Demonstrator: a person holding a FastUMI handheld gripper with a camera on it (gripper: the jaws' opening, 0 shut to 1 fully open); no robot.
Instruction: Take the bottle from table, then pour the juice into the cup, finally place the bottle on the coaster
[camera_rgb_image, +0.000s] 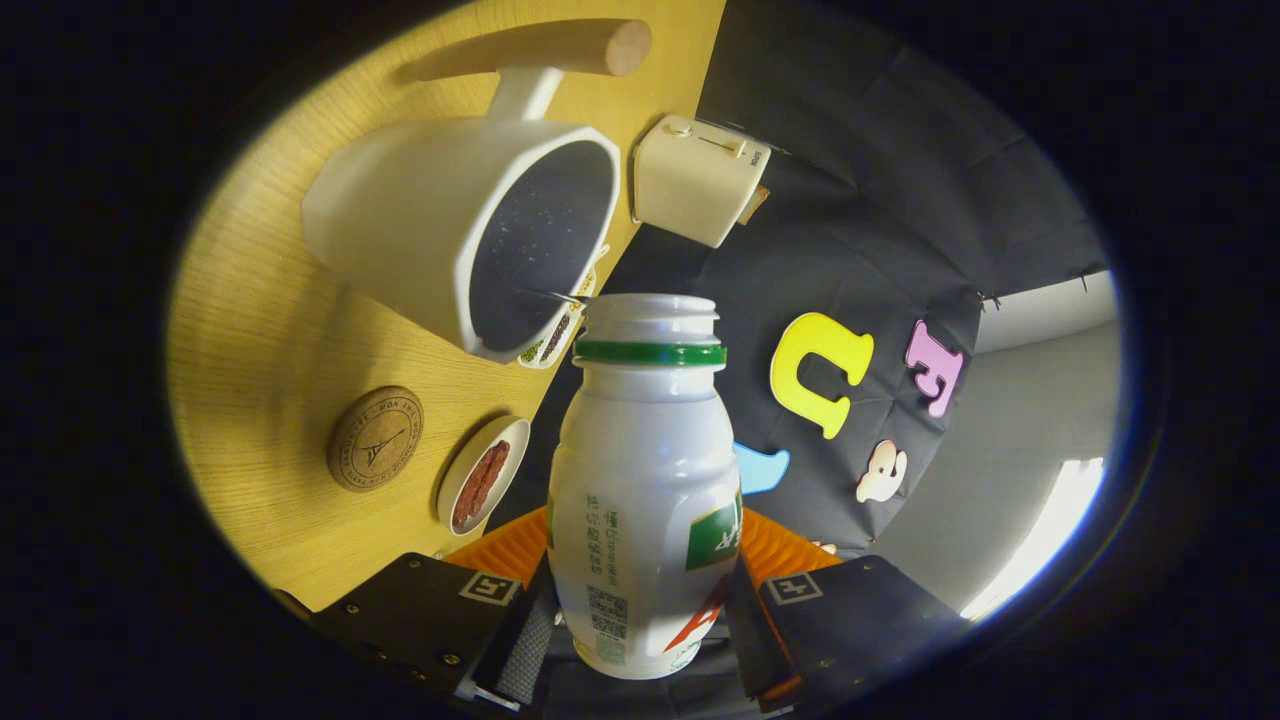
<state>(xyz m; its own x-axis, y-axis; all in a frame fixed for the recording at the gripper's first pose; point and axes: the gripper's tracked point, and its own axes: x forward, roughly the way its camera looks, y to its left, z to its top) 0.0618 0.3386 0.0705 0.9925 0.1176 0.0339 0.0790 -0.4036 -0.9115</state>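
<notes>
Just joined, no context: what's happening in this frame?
A hand-held gripper is shut on a white bottle with its cap off, both fingers pressing its sides. The whole view is tilted, with the bottle's open mouth near the rim of a white cup on the wooden table. No juice is visibly flowing. The cork coaster sits bare nearby.

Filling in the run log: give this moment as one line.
gripper: shut on bottle | bottle: uncapped, tilted toward cup | coaster: bare, beside cup | phase: pouring
</notes>
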